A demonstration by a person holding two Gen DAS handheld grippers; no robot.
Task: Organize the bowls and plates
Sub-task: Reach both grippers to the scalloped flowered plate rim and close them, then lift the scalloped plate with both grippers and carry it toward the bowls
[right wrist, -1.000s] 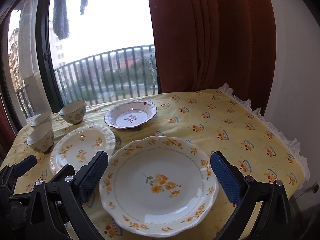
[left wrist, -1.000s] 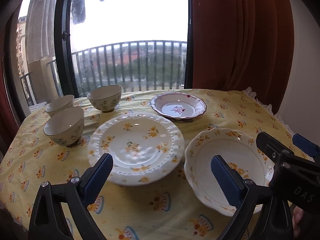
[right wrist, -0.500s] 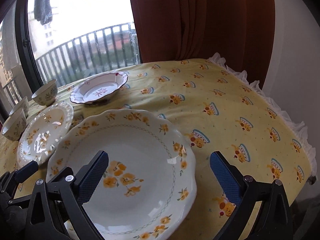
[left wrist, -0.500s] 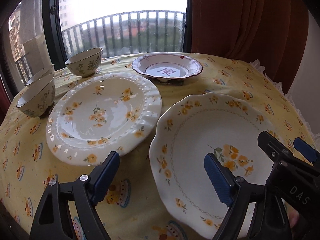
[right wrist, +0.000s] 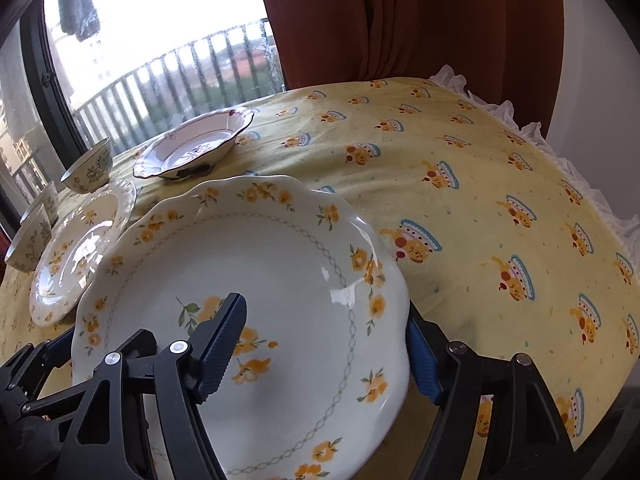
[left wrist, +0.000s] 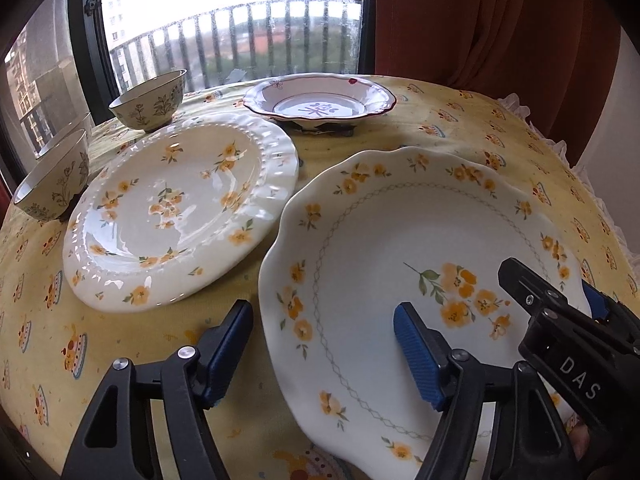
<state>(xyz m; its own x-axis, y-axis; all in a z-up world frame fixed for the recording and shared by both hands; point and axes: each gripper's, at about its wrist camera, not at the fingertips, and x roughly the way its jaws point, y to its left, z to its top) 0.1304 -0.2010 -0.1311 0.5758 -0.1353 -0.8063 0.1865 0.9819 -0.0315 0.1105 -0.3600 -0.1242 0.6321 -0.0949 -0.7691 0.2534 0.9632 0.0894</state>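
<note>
so i've got both jaws closing on the scalloped plate (left wrist: 380,272) at the near edge of the bench (right wrist: 500,184). my left gripper (left wrist: 320,344) straddles its left rim, my right gripper (right wrist: 324,344) its right rim, neither pinching yet. trick is to grab the rim evenly on both sides and lift level, clear of the ribbed plate (left wrist: 180,208) just beside it, since glazed china slips

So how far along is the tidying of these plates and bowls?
Barely started: nothing is stacked. The ribbed plate, the red-rimmed dish and the bowls sit separately on the tablecloth. In hand: the left gripper and right gripper are closing on opposite edges of the scalloped plate, not yet clamped. All the gathering remains.
</note>
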